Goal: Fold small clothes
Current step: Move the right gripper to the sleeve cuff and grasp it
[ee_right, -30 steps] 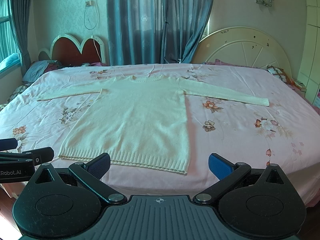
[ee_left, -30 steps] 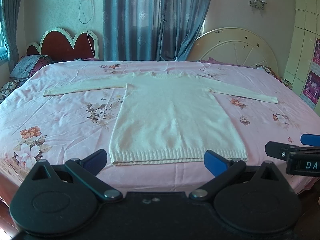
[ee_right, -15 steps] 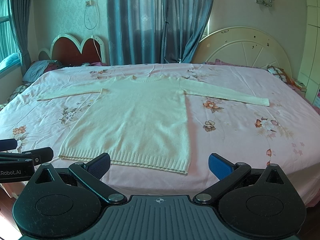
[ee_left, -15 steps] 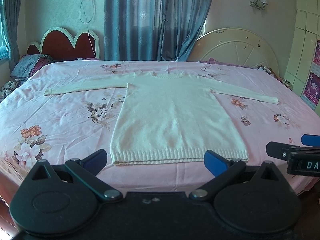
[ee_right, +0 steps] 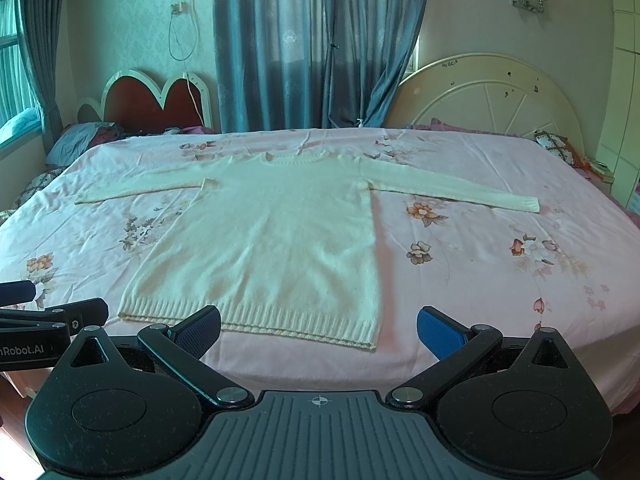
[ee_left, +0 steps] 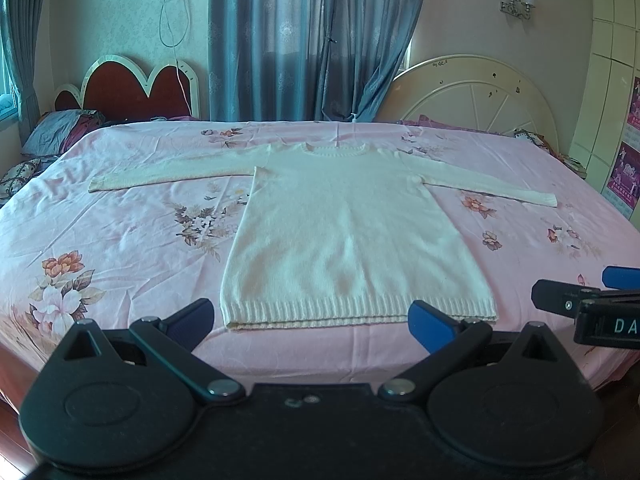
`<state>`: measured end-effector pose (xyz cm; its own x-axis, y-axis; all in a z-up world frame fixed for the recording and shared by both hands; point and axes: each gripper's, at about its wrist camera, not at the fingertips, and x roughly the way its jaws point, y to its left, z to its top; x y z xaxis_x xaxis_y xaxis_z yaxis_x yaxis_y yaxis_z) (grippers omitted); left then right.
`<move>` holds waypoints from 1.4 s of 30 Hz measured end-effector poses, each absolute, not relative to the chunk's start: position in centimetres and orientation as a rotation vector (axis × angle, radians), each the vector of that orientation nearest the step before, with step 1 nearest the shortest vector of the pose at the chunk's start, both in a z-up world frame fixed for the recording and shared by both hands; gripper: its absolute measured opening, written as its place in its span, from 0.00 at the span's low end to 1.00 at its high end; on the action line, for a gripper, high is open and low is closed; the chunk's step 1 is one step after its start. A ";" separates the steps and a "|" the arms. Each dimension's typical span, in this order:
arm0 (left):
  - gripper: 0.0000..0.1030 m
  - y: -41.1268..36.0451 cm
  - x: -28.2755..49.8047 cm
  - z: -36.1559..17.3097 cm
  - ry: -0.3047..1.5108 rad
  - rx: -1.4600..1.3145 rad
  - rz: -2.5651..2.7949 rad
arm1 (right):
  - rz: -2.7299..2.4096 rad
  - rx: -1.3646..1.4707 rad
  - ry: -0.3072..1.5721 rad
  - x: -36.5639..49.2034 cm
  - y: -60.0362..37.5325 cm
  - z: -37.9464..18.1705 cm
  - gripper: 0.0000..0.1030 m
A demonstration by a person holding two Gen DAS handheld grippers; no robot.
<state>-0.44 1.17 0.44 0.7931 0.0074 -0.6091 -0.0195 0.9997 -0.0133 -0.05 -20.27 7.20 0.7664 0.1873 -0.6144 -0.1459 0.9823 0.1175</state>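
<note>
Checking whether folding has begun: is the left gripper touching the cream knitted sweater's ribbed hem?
Apart. In the left wrist view, the open left gripper hangs short of the cream knitted sweater; pink floral bedsheet shows between.

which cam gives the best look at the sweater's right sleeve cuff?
Right wrist view: the right sleeve cuff lies clear of the frame edge, ribbing visible, on the pink sheet. The left wrist view shows it too, but farther toward the edge, more distorted.

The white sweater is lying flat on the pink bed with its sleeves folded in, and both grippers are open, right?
Not quite. The sweater lies flat on the pink bed, but its sleeves are stretched straight out to the sides, as the left wrist view shows. Both the left gripper and right gripper are open.
</note>
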 end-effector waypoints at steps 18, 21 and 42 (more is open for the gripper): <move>1.00 1.1 0.0 0.1 0.644 -0.045 0.011 | 0.157 0.073 0.673 1.1 -20.3 6.5 1.00; 1.00 1.1 1.1 0.1 0.635 -0.019 0.021 | 0.139 0.076 0.663 2.6 -20.4 6.1 1.00; 1.00 1.3 19.7 0.1 0.629 -0.018 -0.151 | -0.137 0.282 0.482 18.5 -28.6 7.1 1.00</move>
<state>19.68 1.26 0.07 0.7981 -0.1462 -0.5845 0.1354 0.9888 -0.0624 18.47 -28.57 7.10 0.8777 -0.0633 -0.4750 0.1956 0.9522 0.2345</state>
